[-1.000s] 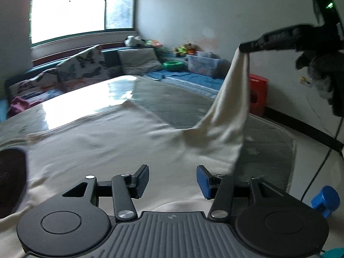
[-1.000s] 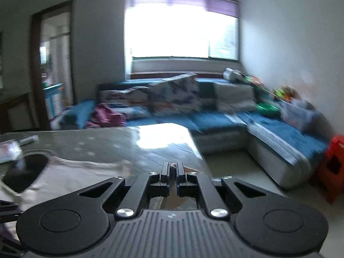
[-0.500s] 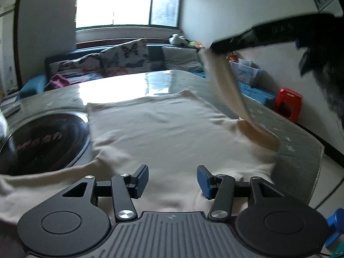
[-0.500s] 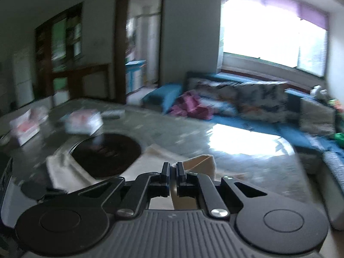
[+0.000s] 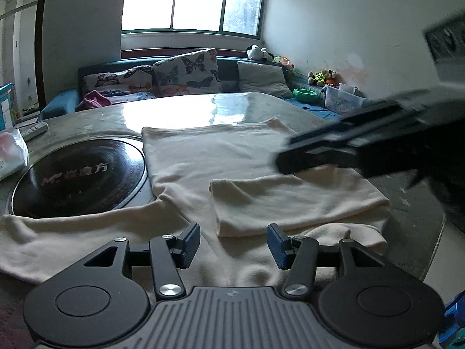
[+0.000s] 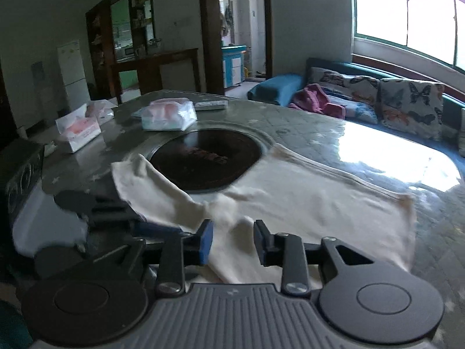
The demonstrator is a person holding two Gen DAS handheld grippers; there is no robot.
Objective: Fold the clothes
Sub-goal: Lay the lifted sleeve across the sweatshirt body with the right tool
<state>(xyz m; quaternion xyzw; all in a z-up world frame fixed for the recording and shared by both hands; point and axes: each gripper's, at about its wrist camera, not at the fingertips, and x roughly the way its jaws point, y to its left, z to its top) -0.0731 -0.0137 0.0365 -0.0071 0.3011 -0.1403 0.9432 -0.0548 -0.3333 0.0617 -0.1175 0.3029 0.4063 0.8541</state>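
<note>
Writing: the dark round inset plate (image 5: pixel 78 179) in the worktop (image 5: pixel 180 113) bears a pale logo with Chinese characters, of which "方" reads last; the rest is not legible. The tissue packs carry no readable print.

The cream garment (image 5: pixel 221 157) lies spread on the worktop, one sleeve folded across its body, the other sleeve trailing over the plate's near rim.

Left tool (image 5: pixel 234 242): jaws about half open, nothing between them, hovering over the garment's near edge. Right tool (image 6: pixel 232 240): jaws have just been opening, now parted, garment beneath, pads not pressing it.

The right view alone shows two tissue packs (image 6: pixel 168 115) and a remote control (image 6: pixel 210 104) on the far worktop. The left view alone shows the folded sleeve (image 5: pixel 290 203), with the blurred right tool crossing above it.
</note>
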